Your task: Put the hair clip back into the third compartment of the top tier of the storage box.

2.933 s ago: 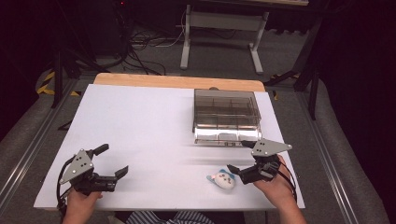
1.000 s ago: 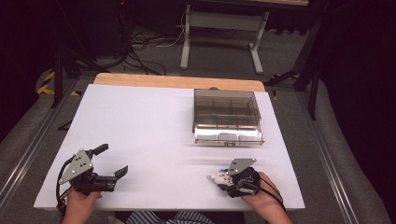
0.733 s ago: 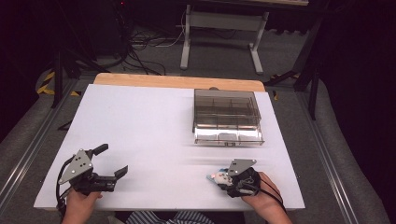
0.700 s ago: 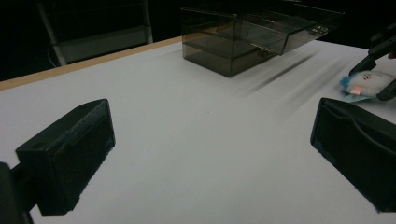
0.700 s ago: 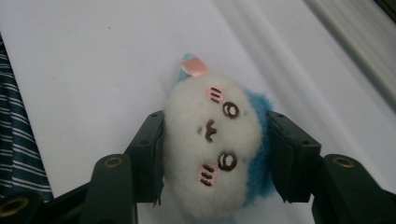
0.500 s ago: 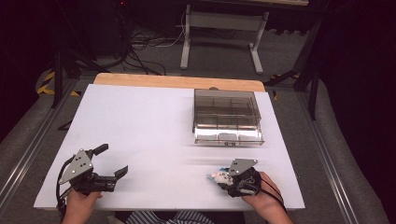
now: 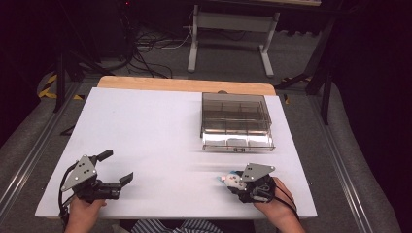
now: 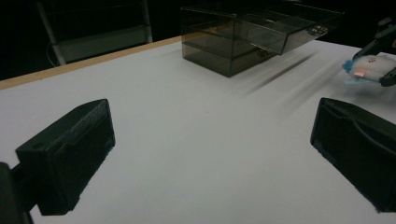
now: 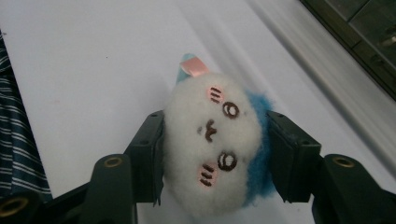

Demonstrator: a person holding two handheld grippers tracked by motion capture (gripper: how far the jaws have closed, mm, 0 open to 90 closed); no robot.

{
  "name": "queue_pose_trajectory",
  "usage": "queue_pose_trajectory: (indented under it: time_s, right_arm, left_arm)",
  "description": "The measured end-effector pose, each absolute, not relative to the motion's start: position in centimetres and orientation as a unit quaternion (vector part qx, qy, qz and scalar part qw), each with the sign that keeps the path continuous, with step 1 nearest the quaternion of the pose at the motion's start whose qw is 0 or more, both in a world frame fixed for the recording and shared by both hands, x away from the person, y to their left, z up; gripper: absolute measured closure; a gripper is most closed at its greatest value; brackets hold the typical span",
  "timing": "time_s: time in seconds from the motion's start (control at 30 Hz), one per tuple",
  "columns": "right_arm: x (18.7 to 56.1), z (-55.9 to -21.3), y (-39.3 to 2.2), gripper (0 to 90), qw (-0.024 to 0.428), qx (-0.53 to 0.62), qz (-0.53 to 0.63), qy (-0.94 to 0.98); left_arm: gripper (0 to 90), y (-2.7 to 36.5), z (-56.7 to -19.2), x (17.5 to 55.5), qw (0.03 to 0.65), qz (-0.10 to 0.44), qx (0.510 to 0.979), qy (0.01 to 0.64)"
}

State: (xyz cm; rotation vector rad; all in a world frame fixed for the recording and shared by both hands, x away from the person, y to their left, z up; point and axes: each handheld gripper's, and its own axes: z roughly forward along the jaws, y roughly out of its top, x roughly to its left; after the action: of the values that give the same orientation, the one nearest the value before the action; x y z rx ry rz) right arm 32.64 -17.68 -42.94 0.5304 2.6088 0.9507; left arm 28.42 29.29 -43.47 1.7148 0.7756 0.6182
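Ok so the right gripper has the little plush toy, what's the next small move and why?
Probably lift it and carry it toward the open drawer of the clear drawer box. The right gripper has both jaws pressed on the plush toy, low over the white table, and the drawer stands pulled out on the near side. The left gripper rests open, holding nothing.

1 plush toy [image 9: 215, 144], 1 drawer box [image 7: 235, 119], 2 grippers.

White plush toy [image 9: 212, 140], blue-backed, pink-cheeked.
Black fingers [image 9: 147, 154]; white bench [image 7: 145, 126] with a wooden far edge; smoky brown box [image 7: 235, 116].
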Motion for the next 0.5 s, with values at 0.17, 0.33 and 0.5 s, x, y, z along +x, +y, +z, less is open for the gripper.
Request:
queue_pose_trajectory:
  time_s: [0.17,0.33,0.5]
  right_arm:
    - [32.57,-42.78,-17.79,44.7,0.159,0.189,0.341,0.907]
    - [32.58,-42.63,-17.93,44.7,0.166,0.189,0.344,0.905]
    - [32.54,-42.48,-18.04,44.7,0.168,0.192,0.349,0.902]
  left_arm:
    - [0.7,29.25,-43.48,28.38,0.548,0.259,0.723,0.33]
    - [0.7,29.26,-43.49,28.39,0.549,0.259,0.723,0.329]
    - [0.7,29.27,-43.49,28.38,0.55,0.259,0.722,0.33]
